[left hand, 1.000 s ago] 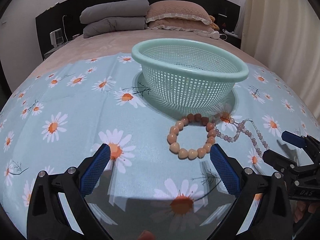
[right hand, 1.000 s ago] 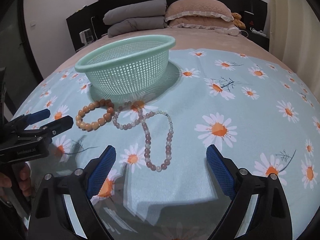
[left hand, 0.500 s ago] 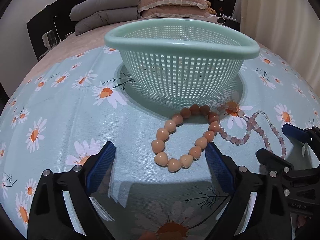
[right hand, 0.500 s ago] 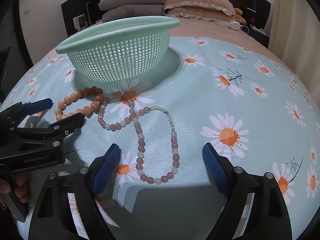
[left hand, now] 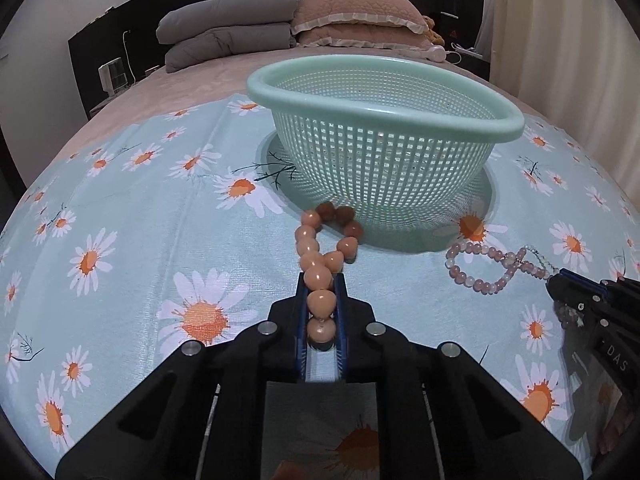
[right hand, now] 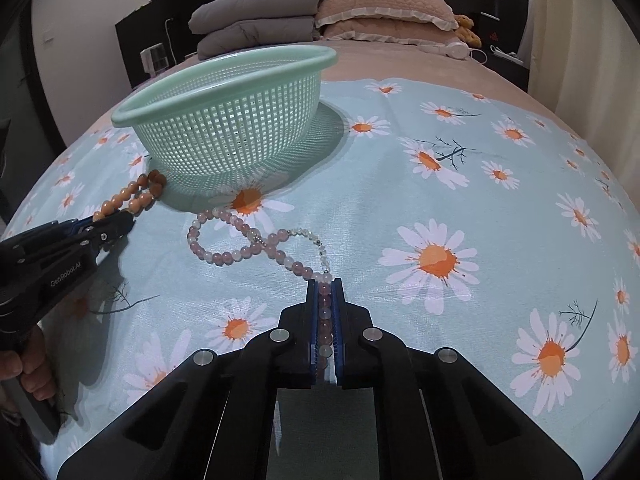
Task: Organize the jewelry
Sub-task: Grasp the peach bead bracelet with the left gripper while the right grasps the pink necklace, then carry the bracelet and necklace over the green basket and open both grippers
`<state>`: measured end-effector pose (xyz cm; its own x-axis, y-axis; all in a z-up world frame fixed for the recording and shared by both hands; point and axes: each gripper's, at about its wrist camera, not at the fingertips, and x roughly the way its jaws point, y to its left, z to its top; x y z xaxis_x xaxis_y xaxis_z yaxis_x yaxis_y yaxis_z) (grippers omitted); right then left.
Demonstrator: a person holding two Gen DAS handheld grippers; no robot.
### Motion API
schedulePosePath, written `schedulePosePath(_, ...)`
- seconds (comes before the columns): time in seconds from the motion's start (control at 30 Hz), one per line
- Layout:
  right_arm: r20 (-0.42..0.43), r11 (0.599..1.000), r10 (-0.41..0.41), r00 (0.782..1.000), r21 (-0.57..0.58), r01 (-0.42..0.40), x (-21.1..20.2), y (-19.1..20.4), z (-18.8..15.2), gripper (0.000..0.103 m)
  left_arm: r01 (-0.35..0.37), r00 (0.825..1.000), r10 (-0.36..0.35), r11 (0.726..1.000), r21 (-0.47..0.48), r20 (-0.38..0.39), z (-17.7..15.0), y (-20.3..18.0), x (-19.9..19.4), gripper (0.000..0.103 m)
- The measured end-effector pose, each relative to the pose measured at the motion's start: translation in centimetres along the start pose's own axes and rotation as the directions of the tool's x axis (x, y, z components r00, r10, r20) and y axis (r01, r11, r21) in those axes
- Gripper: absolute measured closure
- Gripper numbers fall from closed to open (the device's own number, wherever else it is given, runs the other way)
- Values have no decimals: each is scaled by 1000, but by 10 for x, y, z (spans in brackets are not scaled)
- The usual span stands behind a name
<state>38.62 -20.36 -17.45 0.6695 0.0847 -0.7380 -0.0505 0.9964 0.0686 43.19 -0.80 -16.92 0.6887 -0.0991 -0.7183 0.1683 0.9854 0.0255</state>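
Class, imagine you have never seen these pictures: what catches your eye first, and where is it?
The mint-green basket stands empty at the centre of the daisy-print cloth. In front of it, the left gripper is shut on the peach bead bracelet, and to its right the right gripper is shut on the pink bead necklace. Both strings still trail on the cloth.

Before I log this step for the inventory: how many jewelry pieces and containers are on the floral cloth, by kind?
Orange bracelet: 1
Pink necklace: 1
Green basket: 1
Total: 3
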Motion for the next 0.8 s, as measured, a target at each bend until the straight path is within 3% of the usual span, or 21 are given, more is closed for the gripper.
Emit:
schedulePosePath(0.27,34,1000,0,999,15,-1,-38,-12,-5,97,15,1000,-15,999,-34,-2,-6,17,-34,91)
schedulePosePath(0.8,141,1000,0,990,17,-3,-146,-12,14,97,-6,991,5,1000,8,137,15,23,-157,91)
